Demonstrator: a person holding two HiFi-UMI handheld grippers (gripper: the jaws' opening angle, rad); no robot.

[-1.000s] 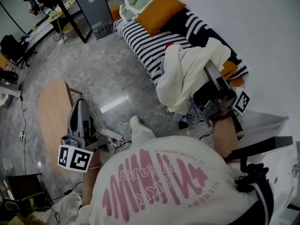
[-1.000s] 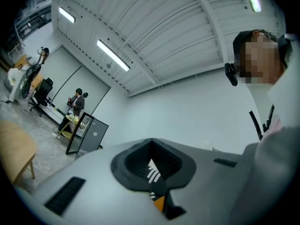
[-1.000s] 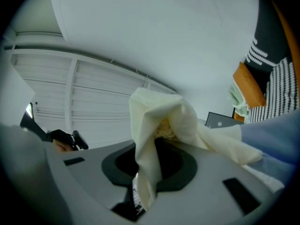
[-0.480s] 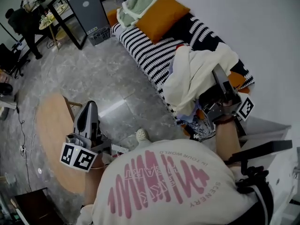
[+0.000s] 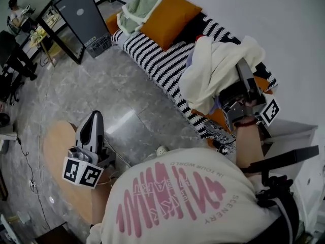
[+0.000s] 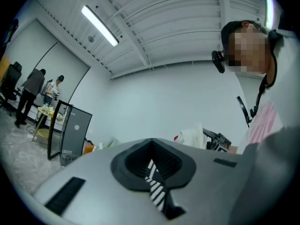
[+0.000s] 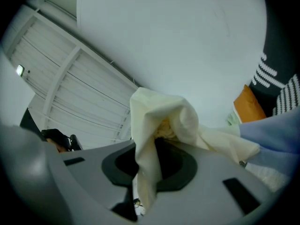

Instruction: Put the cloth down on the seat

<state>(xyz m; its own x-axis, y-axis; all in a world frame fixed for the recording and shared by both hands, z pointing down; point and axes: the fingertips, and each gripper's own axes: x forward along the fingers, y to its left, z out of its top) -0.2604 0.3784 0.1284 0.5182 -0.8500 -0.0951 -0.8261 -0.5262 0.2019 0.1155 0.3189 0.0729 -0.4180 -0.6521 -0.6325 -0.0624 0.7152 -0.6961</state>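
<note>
A cream cloth [image 5: 213, 70] hangs in a bunch over the black-and-white striped seat [image 5: 162, 60] of the sofa, at the head view's right. My right gripper [image 5: 238, 67] is shut on the cloth and tilts upward; in the right gripper view the cloth [image 7: 159, 121] spills out between the jaws of that gripper [image 7: 150, 158] and drapes to the right. My left gripper [image 5: 93, 120] is at the lower left above the floor, away from the sofa, shut and holding nothing. The left gripper view looks along the left gripper [image 6: 152, 146] towards the sofa.
An orange cushion [image 5: 170, 17] and a pale green blanket [image 5: 137, 6] lie at the sofa's far end. A round wooden table [image 5: 61, 156] stands under the left gripper. A black cabinet [image 5: 76, 19] and people are at the far left. A white shoe [image 5: 162, 150] is on the marble floor.
The right gripper has carried the cloth from the sofa's front edge to over the seat, nearer the wall. The left gripper has kept low on the left, still shut and holding nothing.
</note>
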